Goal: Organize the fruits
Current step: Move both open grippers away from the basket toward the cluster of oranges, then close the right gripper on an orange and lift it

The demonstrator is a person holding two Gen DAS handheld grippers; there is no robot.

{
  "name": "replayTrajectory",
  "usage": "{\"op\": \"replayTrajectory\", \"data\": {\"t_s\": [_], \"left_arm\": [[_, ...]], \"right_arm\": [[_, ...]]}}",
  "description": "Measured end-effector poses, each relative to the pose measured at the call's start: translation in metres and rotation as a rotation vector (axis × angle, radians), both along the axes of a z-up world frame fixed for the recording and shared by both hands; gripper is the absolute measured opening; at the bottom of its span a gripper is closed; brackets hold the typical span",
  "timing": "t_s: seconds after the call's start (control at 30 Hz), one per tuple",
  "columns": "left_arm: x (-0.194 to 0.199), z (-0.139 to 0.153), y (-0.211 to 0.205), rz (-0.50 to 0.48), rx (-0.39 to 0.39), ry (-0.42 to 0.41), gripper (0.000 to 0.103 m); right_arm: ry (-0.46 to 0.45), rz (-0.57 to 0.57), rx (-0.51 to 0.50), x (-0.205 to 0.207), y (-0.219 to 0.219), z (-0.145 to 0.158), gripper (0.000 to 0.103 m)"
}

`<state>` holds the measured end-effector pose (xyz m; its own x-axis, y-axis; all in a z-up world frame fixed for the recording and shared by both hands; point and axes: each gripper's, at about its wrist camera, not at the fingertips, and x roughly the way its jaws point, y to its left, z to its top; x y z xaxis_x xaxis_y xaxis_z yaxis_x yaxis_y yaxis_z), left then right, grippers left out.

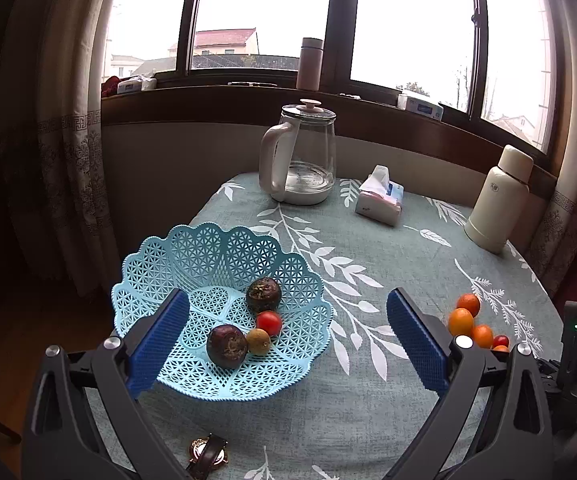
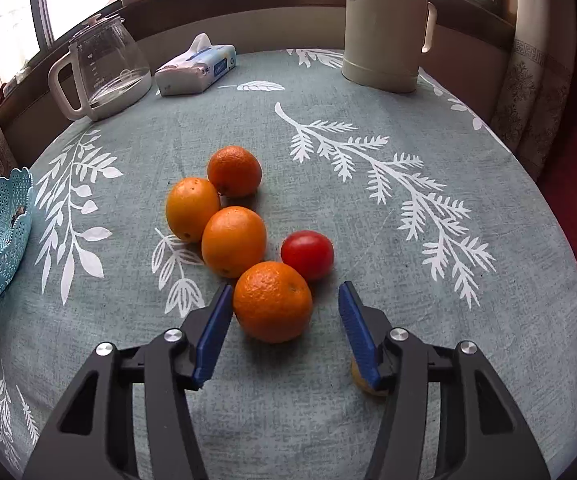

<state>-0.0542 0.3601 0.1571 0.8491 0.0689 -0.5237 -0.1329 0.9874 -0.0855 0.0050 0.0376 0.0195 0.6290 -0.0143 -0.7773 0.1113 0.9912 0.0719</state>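
Basket is sitting left on the table, holding four fruits. Oranges are clustering right of it. Kettle is standing behind.

Left gripper spread wide above table edge, empty. Blue lattice fruit basket holds two dark round fruits, one cherry tomato and one small tan fruit. Oranges clustered on leaf-print tablecloth to the right. Glass kettle, tissue pack, cream thermos behind.
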Motion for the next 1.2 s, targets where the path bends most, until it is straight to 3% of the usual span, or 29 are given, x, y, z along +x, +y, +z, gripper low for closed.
{"op": "replayTrajectory", "data": {"t_s": [0.17, 0.53, 0.8, 1.0, 1.2], "left_arm": [[0.002, -0.004, -0.006, -0.016, 0.008, 0.009, 0.1], [0.005, -0.012, -0.023, -0.055, 0.032, 0.028, 0.1], [0.014, -0.033, -0.052, -0.098, 0.048, 0.069, 0.1], [0.027, -0.058, -0.087, -0.191, 0.025, 0.143, 0.1], [0.05, -0.065, -0.121, -0.264, 0.01, 0.185, 0.1]], "right_arm": [[0.004, 0.039, 0.015, 0.002, 0.004, -0.004, 0.039], [-0.042, 0.058, 0.062, -0.018, -0.003, 0.01, 0.039], [-0.103, 0.012, 0.118, -0.029, -0.039, 0.024, 0.039], [-0.125, -0.048, 0.128, -0.028, -0.073, 0.022, 0.039], [-0.139, -0.079, 0.153, -0.024, -0.092, 0.013, 0.039]]}}
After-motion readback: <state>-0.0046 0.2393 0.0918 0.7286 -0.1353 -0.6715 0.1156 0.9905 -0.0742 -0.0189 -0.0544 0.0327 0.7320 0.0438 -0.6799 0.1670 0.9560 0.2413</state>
